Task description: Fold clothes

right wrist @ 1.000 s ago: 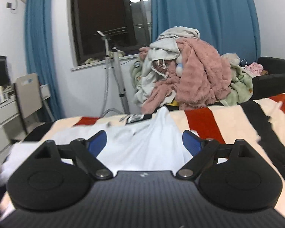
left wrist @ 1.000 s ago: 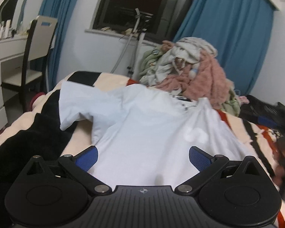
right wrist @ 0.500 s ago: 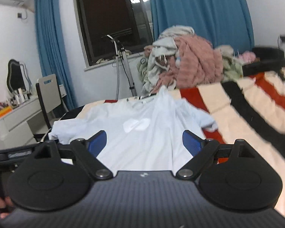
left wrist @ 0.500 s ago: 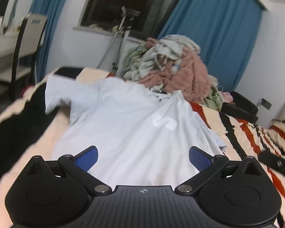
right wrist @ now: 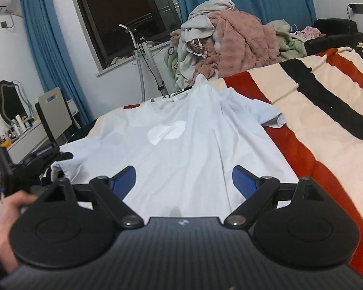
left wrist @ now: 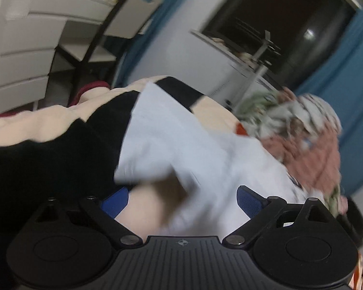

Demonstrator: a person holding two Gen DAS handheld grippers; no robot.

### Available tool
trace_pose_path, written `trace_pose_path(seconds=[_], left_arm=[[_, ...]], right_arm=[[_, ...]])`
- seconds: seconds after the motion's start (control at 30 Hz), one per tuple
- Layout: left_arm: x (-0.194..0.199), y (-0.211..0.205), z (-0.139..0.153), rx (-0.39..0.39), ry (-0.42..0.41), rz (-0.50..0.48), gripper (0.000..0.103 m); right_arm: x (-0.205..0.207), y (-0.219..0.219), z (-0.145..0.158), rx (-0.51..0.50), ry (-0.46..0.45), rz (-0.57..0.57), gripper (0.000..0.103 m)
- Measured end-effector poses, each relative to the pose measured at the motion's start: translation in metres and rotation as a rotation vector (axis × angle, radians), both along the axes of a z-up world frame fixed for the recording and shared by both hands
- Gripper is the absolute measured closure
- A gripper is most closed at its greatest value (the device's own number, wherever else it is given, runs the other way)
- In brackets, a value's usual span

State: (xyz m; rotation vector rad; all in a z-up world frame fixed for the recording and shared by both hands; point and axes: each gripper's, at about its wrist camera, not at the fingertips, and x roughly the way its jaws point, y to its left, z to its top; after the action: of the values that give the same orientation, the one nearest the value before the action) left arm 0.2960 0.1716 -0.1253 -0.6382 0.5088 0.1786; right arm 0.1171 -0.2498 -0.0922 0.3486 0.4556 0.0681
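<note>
On the striped bed (right wrist: 326, 125) the white T-shirt (right wrist: 181, 145) lies flat; left gripper (left wrist: 181, 200) has swung to its sleeve (left wrist: 147, 140), jaws apart, just narrowing; right gripper (right wrist: 184, 178) jaws apart, empty.

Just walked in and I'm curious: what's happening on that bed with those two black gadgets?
A person is about to fold a white T-shirt spread flat on the striped blanket. Each hand carries a two-finger gripper. The right gripper hangs open above the shirt's lower part, holding nothing. The left gripper, also open with its jaws just closing a little, is aimed toward one sleeve. A pile of unfolded clothes waits behind.
</note>
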Motion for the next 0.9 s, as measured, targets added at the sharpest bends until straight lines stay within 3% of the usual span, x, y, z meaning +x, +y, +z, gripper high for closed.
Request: trace_pose_path(seconds=[0.13, 0.2, 0.33, 0.37, 0.4, 0.47, 0.57, 0.67, 0.73, 0.8, 0.83, 0.87, 0.9], left_arm=[[0.042, 0.012, 0.000, 0.027, -0.037, 0.073, 0.004], [0.066, 0.016, 0.004, 0.057, -0.035, 0.094, 0.008], [0.115, 0.022, 0.005, 0.094, 0.040, 0.047, 0.049], [0.125, 0.021, 0.007, 0.126, 0.057, 0.022, 0.074], [0.134, 0.023, 0.011, 0.159, 0.064, -0.015, 0.089], [0.146, 0.028, 0.024, 0.258, 0.067, -0.034, 0.096], [0.163, 0.038, 0.041, 0.423, 0.056, 0.031, 0.100], [0.180, 0.045, 0.037, 0.539, 0.091, 0.076, 0.099], [0.186, 0.046, 0.027, 0.552, 0.112, 0.032, 0.094], [0.183, 0.043, 0.024, 0.556, 0.112, 0.001, 0.072], [0.180, 0.040, 0.023, 0.559, 0.110, -0.012, 0.041], [0.174, 0.035, 0.024, 0.564, 0.105, -0.019, 0.022], [0.164, 0.030, 0.026, 0.572, 0.095, -0.026, 0.019]], right_arm=[[0.013, 0.001, -0.008, -0.001, 0.011, -0.017, 0.015], [0.018, -0.002, -0.012, 0.034, 0.008, -0.029, 0.015], [0.032, -0.002, -0.017, 0.062, -0.026, -0.053, 0.015], [0.035, -0.002, -0.018, 0.060, -0.036, -0.054, 0.015], [0.039, -0.001, -0.019, 0.053, -0.040, -0.055, 0.015], [0.046, 0.002, -0.021, 0.037, -0.039, -0.055, 0.015], [0.054, 0.004, -0.023, 0.014, -0.061, -0.056, 0.015], [0.059, 0.006, -0.022, -0.012, -0.111, -0.057, 0.015], [0.061, 0.009, -0.021, -0.036, -0.131, -0.055, 0.015], [0.062, 0.012, -0.020, -0.064, -0.140, -0.047, 0.015], [0.062, 0.013, -0.020, -0.075, -0.142, -0.043, 0.015], [0.062, 0.014, -0.019, -0.085, -0.144, -0.039, 0.015], [0.062, 0.013, -0.019, -0.086, -0.146, -0.036, 0.015]])
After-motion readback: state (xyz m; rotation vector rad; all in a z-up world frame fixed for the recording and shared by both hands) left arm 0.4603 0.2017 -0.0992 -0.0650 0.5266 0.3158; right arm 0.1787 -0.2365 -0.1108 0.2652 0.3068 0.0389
